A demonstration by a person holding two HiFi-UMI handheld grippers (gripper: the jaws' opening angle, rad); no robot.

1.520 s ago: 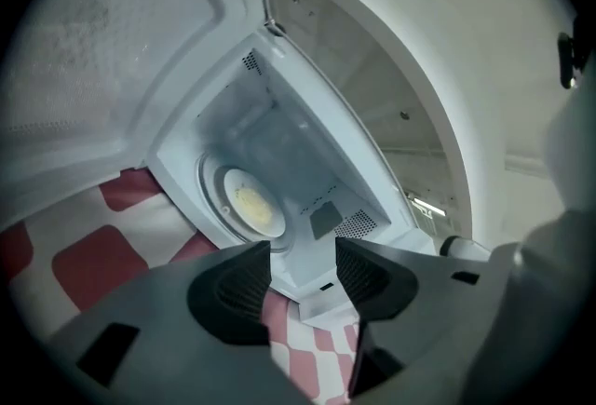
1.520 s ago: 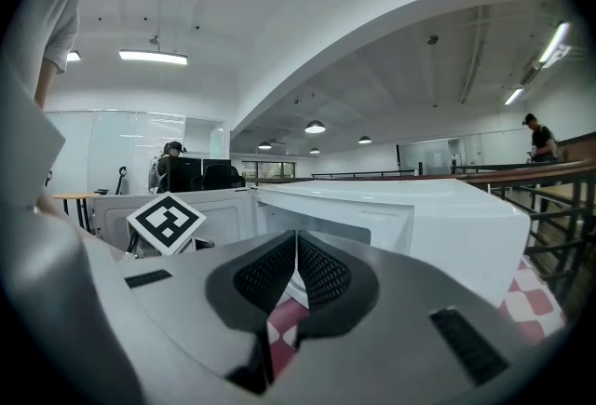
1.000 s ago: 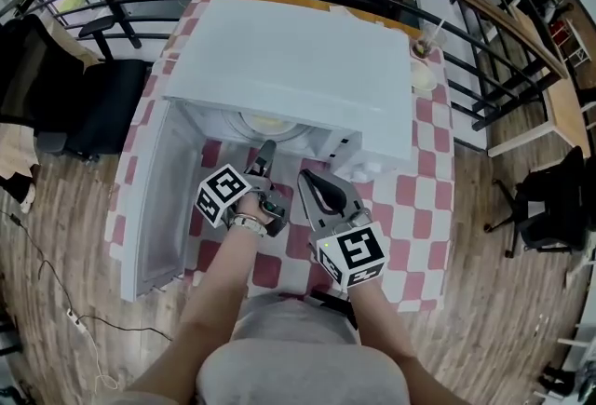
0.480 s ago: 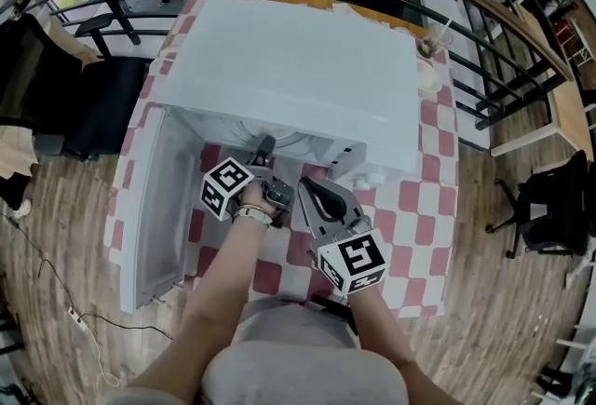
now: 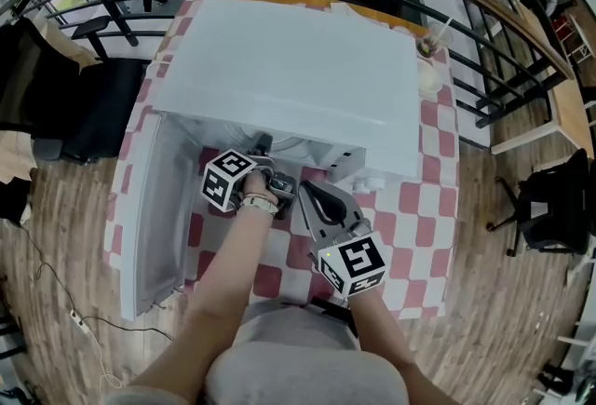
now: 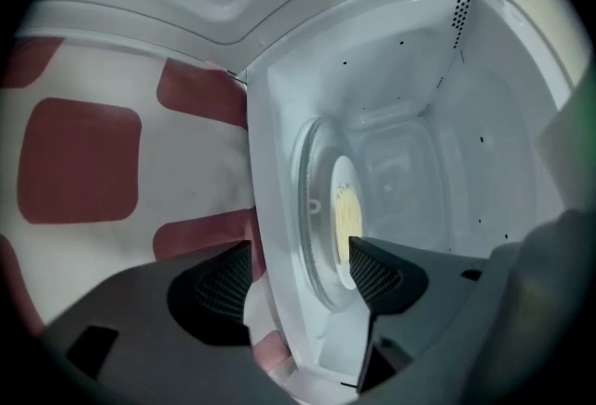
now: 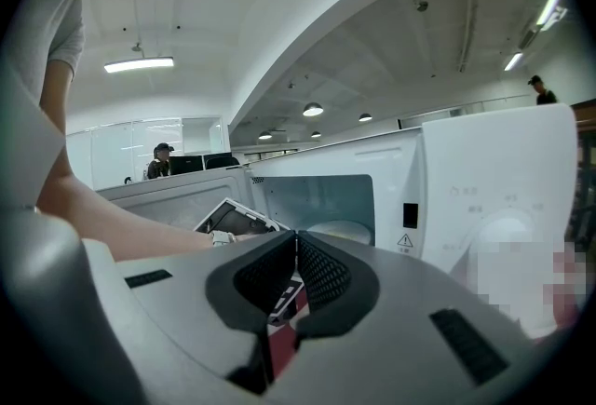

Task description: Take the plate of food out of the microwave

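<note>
The plate (image 6: 346,217), with pale yellow food on it, lies inside the microwave (image 5: 289,68), in the middle of the glass turntable (image 6: 312,208). The turntable's rim runs well outside the plate's edge all round. Bare white floor lies between that rim and the side and back walls, and there is clear height above the plate up to the ceiling of the cavity.

The left gripper (image 6: 300,254) is at the mouth of the cavity, rolled on its side. Its jaws have just been opening and stand wide apart, pressing on nothing. The front lip of the cavity floor and the near rim of the turntable show between them. One jaw shows against the cloth outside and the other against the near edge of the plate. Whether that jaw touches the plate cannot be told.

The door (image 5: 154,208) is swung fully out to the left, so the whole front is open.

The right gripper (image 7: 296,245) hangs just in front of the microwave, beside the left one. Its jaws are closed together with nothing in them.

The microwave sits on a table (image 5: 419,198) under a red-and-white checked cloth. A strip of cloth is free in front of it and to its right. A cup (image 5: 428,45) with a straw stands at the far right corner. A curved railing (image 5: 484,49) runs behind the table and a dark chair (image 5: 102,105) stands at its left.
</note>
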